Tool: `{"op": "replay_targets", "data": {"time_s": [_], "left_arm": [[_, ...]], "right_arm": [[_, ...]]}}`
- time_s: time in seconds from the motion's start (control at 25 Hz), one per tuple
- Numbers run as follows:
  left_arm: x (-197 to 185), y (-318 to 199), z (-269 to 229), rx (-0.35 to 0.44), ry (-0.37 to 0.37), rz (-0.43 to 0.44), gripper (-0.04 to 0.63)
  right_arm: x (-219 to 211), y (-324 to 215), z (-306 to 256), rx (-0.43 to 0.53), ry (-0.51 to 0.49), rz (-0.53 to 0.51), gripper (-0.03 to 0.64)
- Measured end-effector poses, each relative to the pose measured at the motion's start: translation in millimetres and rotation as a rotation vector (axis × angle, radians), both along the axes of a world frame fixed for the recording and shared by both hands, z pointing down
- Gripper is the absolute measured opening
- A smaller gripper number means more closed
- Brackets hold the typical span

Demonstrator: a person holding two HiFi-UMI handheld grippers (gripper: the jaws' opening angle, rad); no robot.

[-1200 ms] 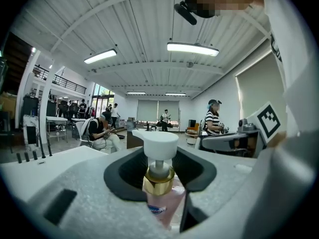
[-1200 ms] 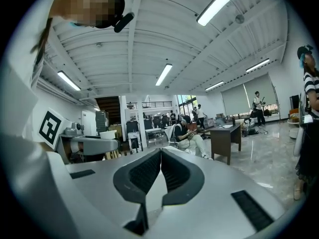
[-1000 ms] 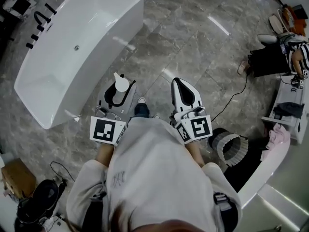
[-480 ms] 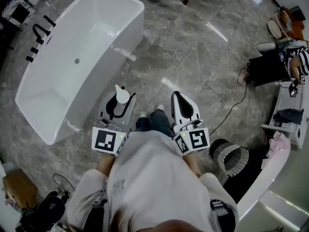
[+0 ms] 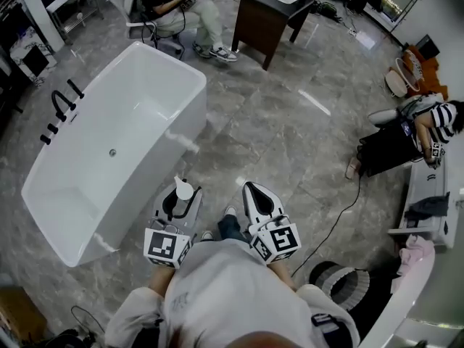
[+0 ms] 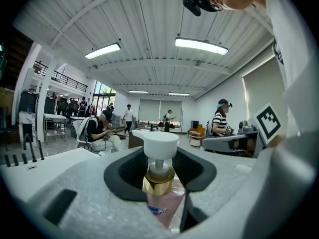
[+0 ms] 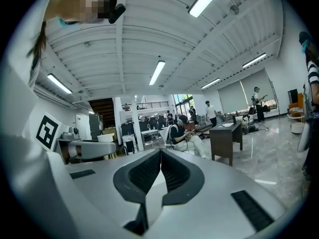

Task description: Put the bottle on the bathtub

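Jaws of the left gripper [image 5: 180,195] are clamped on the pink pump bottle [image 6: 161,195], upright above the floor, near the right side of the white bathtub [image 5: 182,132], while the right gripper [image 5: 254,189] beside it has jaws together, empty, and farther off stands a dark table [image 5: 272,14].

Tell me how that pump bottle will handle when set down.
Likely top-heavy: the bottle carries a wide white pump head on a thin stem, so it may tip. Its clear body looks smooth, possibly slippery. The bathtub rim looks glossy too.
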State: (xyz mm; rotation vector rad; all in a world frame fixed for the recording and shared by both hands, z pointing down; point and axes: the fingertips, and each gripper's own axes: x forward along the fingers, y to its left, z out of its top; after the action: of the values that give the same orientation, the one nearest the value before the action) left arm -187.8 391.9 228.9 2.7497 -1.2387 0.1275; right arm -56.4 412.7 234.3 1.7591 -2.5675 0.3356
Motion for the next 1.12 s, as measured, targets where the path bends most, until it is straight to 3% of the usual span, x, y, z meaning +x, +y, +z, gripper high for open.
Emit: {"op": "replay_targets", "data": {"time_s": [0.52, 1.12], "left_arm": [[73.7, -79.7, -13.4, 0.027, 0.018, -0.101, 0.163], [102.1, -125.2, -1.7, -0.012, -0.01, -0.138, 0.163]], "right_arm": [[90.7, -82.7, -11.4, 0.019, 0.002, -0.065, 0.009], [124.1, -126.3, 14.5, -0.055, -0.042, -0.089, 0.009]]}}
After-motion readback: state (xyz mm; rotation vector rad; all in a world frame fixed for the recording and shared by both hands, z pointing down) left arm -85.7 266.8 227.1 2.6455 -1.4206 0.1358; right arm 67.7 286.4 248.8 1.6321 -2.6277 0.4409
